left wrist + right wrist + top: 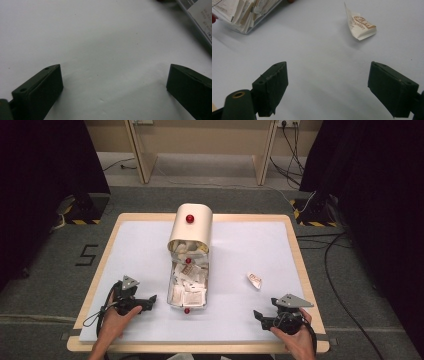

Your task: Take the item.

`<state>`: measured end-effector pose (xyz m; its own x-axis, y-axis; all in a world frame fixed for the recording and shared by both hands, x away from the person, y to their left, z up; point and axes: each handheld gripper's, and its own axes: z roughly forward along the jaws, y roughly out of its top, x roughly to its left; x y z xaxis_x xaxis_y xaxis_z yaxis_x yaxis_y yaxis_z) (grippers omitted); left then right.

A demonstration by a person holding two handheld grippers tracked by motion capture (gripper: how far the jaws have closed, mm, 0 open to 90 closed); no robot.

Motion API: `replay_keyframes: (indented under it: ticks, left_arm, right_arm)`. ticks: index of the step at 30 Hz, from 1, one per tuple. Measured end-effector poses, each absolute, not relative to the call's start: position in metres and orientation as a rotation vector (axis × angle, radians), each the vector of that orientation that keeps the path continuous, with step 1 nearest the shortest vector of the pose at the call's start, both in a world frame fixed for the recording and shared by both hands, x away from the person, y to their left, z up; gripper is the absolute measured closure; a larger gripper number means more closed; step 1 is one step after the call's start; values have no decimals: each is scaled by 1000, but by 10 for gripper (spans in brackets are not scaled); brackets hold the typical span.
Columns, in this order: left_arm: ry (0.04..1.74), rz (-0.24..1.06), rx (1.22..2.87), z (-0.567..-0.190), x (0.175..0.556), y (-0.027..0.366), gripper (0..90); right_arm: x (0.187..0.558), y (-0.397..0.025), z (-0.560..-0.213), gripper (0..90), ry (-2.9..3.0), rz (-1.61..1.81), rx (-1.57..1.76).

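Note:
A clear box (189, 282) full of paper sachets stands at the table's middle, its cream lid (191, 224) with a red knob tipped up behind it. One loose sachet (254, 280) lies on the white mat to the box's right, also seen as the sachet (360, 26) ahead of the right jaws. My left gripper (151, 299) rests open just left of the box, its jaws wide over bare mat (110, 57). My right gripper (257, 315) rests open near the front right, nothing between its jaws. The box corner (244, 13) shows at upper left in the right gripper view.
The white mat (250, 245) covers a wooden table with a raised rim (295, 245). Cables (335, 270) trail on the floor at right. Dark curtains hang on both sides, and a wooden frame (200, 150) stands beyond the table.

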<state>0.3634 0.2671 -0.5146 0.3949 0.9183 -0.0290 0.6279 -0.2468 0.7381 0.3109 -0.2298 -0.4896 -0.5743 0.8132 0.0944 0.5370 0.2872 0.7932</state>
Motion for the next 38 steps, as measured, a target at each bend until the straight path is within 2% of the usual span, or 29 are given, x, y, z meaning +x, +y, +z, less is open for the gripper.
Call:
replay_keyframes:
  ticks: [26, 38]
  left_arm:
    - [1319, 548, 1977, -515, 363, 267, 0]
    - [1319, 548, 1977, -515, 363, 267, 0]
  right_arm:
    - [299, -228, -503, 161, 2329, 973, 1167]
    - [299, -229, -504, 160, 2325, 985, 1164]
